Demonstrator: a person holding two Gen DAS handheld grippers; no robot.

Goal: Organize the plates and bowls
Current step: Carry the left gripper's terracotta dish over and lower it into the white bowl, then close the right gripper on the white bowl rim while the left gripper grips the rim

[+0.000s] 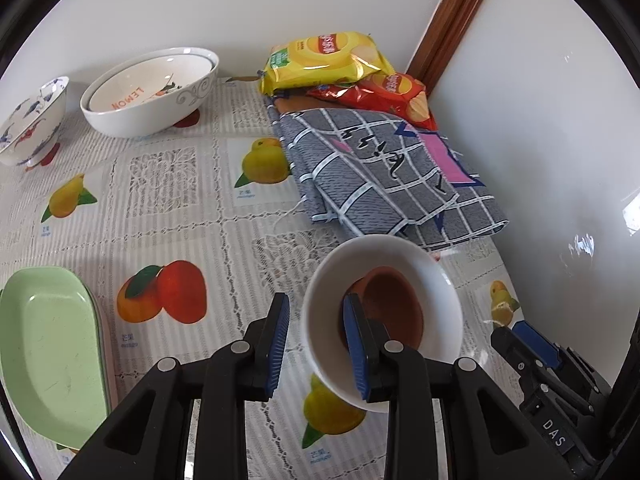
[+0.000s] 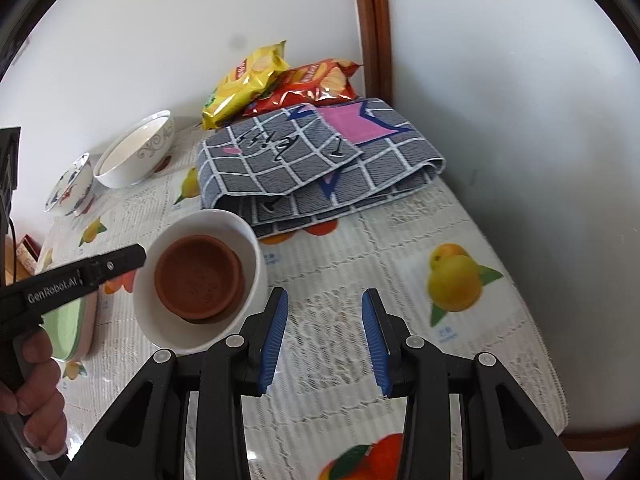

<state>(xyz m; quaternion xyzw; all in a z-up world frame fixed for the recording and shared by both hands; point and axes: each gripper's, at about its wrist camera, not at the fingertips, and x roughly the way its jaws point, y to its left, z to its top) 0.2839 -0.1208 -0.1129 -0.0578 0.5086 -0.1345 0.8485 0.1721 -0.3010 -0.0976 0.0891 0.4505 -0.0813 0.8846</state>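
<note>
A small white bowl [image 1: 436, 280] stands on the fruit-print tablecloth with a brown clay dish [image 1: 396, 304] nested in it. My left gripper [image 1: 316, 304] straddles the bowl's near-left wall: one blue pad is inside the bowl, the other outside, and a strip of cloth shows between the outer pad and the rim, so the pads do not press. In the right wrist view, the same white bowl [image 2: 250, 248] and brown dish [image 2: 200, 276] sit left of my right gripper [image 2: 324, 320], which is open over bare cloth with nothing between its fingers.
At the back left are a large white bowl [image 1: 152, 92] holding a second bowl and a blue-and-red patterned bowl [image 1: 32, 120]. Stacked green plates [image 1: 48, 344] lie at the near left. A folded checked cloth [image 1: 380, 172] and chip bags [image 1: 324, 60] fill the back right corner by the wall.
</note>
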